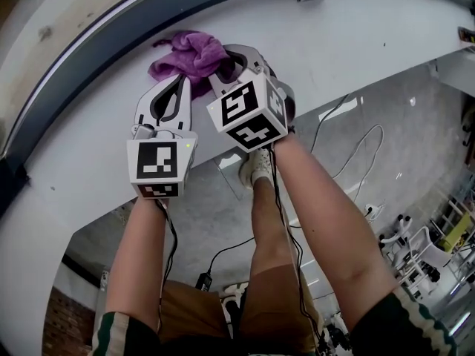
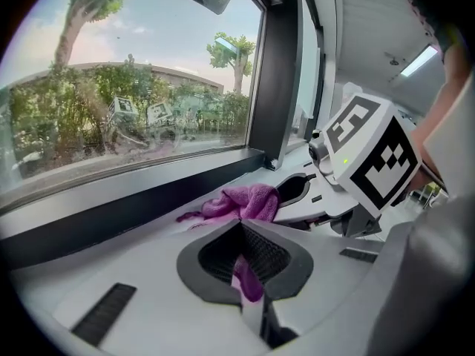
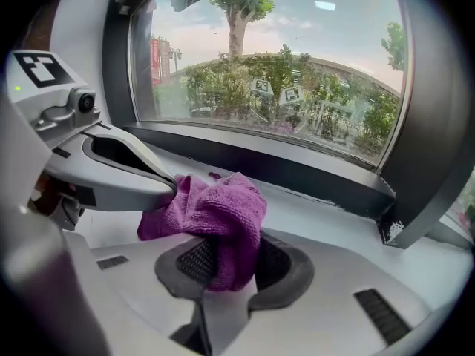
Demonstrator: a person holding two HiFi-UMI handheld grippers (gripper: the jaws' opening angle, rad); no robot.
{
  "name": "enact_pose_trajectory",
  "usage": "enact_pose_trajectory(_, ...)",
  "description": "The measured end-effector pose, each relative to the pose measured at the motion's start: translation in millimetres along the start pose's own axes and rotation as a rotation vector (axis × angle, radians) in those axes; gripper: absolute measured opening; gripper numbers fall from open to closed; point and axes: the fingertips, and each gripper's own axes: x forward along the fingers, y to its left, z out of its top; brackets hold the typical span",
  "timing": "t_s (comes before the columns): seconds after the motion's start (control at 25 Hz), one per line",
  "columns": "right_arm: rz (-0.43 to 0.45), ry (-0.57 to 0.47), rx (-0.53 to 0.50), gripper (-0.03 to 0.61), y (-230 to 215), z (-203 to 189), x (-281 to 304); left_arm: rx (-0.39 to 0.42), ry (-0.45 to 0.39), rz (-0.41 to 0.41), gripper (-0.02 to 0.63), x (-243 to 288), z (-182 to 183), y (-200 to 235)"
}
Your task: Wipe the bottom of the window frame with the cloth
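You are clamping the purple cloth [image 3: 215, 213] in your right gripper [image 3: 226, 264], while your left gripper [image 2: 245, 264] is pinching a trailing corner. The cloth is resting bunched on the white sill [image 3: 334, 221], just short of the frame's dark bottom rail [image 3: 297, 170]. That rail is running crosswise beyond both jaws, and the sill alongside it is looking unobstructed.

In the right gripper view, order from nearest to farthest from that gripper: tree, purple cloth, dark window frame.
1. purple cloth, clamped by the right gripper.
2. dark window frame, ahead along the sill.
3. tree, outside beyond the glass.
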Motion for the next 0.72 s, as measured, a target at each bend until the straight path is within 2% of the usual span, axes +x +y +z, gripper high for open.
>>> enact_pose_trajectory(0.4,-0.033,-0.002,0.006,0.107,-32,-17,-12,0.016,0.001,-0.035,0.009,21,8,-26)
enact_pose_trajectory(0.72,-0.062,0.008,0.015,0.107,-85,-43,-27,0.017,-0.003,-0.055,0.009,60,32,-60)
